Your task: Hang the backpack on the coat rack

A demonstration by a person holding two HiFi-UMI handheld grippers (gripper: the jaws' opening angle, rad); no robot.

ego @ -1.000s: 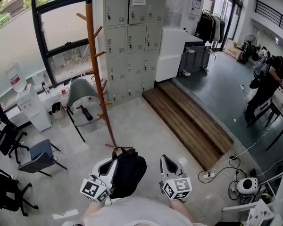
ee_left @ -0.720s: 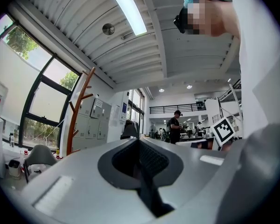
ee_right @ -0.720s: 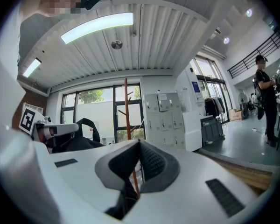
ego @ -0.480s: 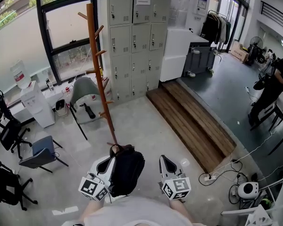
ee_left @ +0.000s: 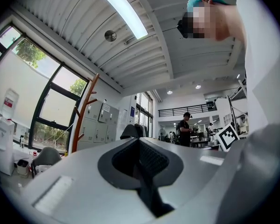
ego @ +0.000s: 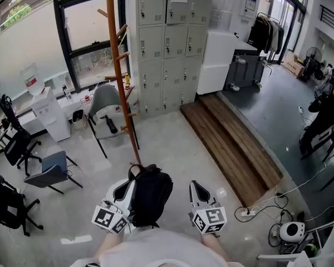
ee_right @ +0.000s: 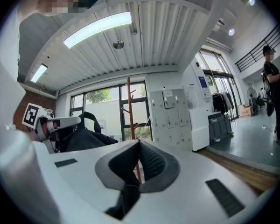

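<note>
The lockers [ego: 167, 43] stand shut beside the coat rack [ego: 121, 77]. The black backpack [ego: 151, 196] hangs against the left claw [ego: 122, 187], whose jaws are pressed together. The right claw [ego: 197, 187] is closed too, holding nothing.

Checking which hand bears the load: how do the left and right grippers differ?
The black backpack rests against the left gripper; the right gripper stands clear of it. The coat rack lines up with the right gripper's jaws but sits left of the left gripper's. Both have jaws shut.
</note>
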